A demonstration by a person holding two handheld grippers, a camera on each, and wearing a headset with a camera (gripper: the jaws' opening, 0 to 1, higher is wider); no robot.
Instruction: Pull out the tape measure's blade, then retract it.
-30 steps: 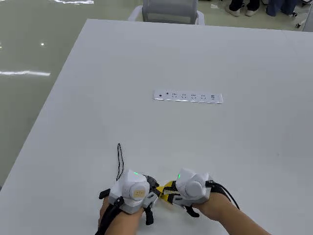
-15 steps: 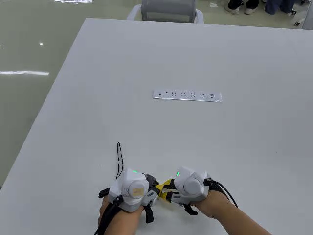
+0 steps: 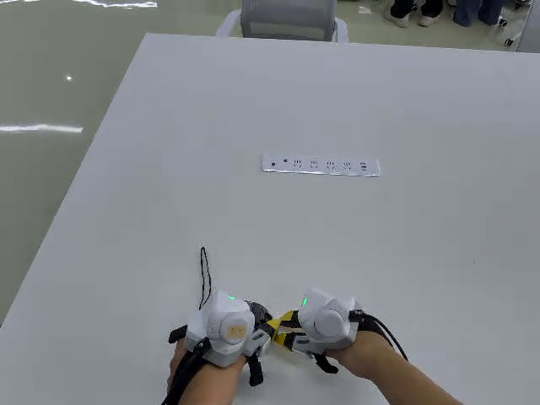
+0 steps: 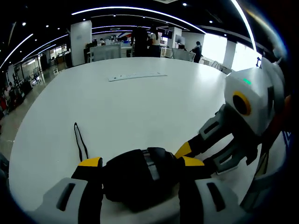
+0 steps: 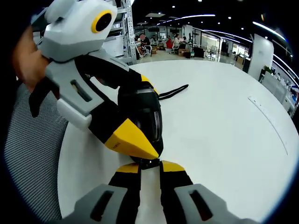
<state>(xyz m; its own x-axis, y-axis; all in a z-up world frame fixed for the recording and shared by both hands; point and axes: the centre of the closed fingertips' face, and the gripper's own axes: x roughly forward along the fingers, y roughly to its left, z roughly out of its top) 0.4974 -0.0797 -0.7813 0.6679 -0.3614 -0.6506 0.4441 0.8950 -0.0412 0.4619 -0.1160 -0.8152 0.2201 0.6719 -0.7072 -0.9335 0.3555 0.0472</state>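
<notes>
1. My left gripper [image 4: 140, 163] is clamped around the tape measure [image 4: 140, 182], a round black case. One yellow-tipped jaw presses on each side of it.
2. My right gripper [image 5: 149, 166] has its jaws drawn narrow, almost together. They pinch the small dark blade tab [image 5: 148, 163] at the lower edge of the case, and the tab sits right against the case.
3. The two grippers meet tip to tip, with the case between them. They are low over the near edge of the white table [image 3: 337, 101], close in front of me.
4. A thin black strap [image 3: 204, 274] runs from the case across the tabletop, away from me, and lies in a narrow loop.
5. Farther out, well apart from the grippers, a white power strip [image 3: 321, 165] lies flat near the middle of the table.
6. A grey chair [image 3: 287, 18] stands at the table's far edge.
</notes>
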